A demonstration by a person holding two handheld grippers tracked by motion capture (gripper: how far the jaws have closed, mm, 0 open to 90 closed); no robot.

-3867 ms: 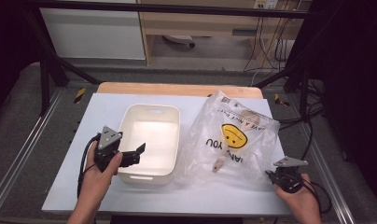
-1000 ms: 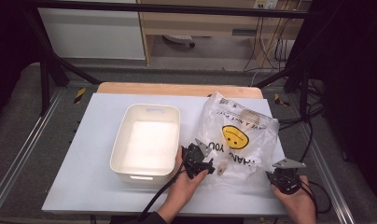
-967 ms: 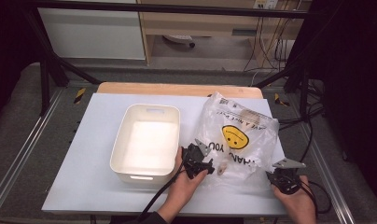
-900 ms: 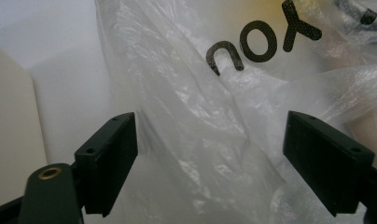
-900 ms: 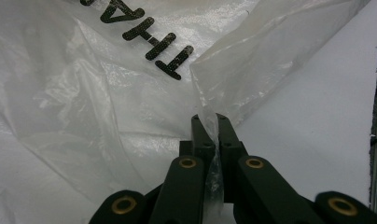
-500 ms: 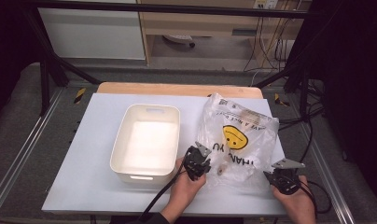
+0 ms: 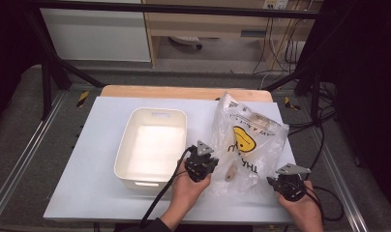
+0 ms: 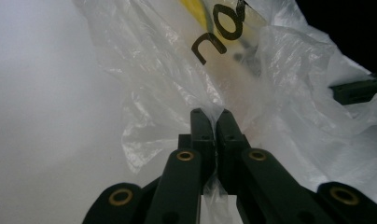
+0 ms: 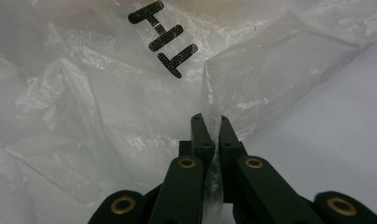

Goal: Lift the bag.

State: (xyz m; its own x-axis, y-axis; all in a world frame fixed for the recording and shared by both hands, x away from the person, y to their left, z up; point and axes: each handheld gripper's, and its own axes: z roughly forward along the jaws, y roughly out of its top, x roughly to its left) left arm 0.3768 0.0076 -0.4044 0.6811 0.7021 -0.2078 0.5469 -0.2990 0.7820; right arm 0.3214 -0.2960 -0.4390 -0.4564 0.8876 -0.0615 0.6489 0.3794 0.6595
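Film of the clear plastic bag point(image 7: 247, 145) is pinched in both, the left hand-held gripper point(image 8: 216, 122) having just closed, the right hand-held gripper point(image 9: 213, 126) clamped likewise.

Plastic bag point(image 7: 247, 145) on the table point(image 7: 87, 183), between the left gripper point(image 7: 201, 164) and the right gripper point(image 7: 286, 181), extending ahead of both toward the far edge. Near left edge of bag pinched in left gripper point(image 8: 214, 122); near right corner pinched in right gripper point(image 9: 210, 125). Small item point(image 7: 229, 173) inside bag, just right of left gripper, well left of right gripper. Tub point(image 7: 130, 175) on table, immediately left of left gripper, beside bag. Wooden board point(image 7: 135, 91) behind tub and bag, far ahead of both grippers. Cable point(image 7: 159, 203) trailing from left gripper back toward near edge.
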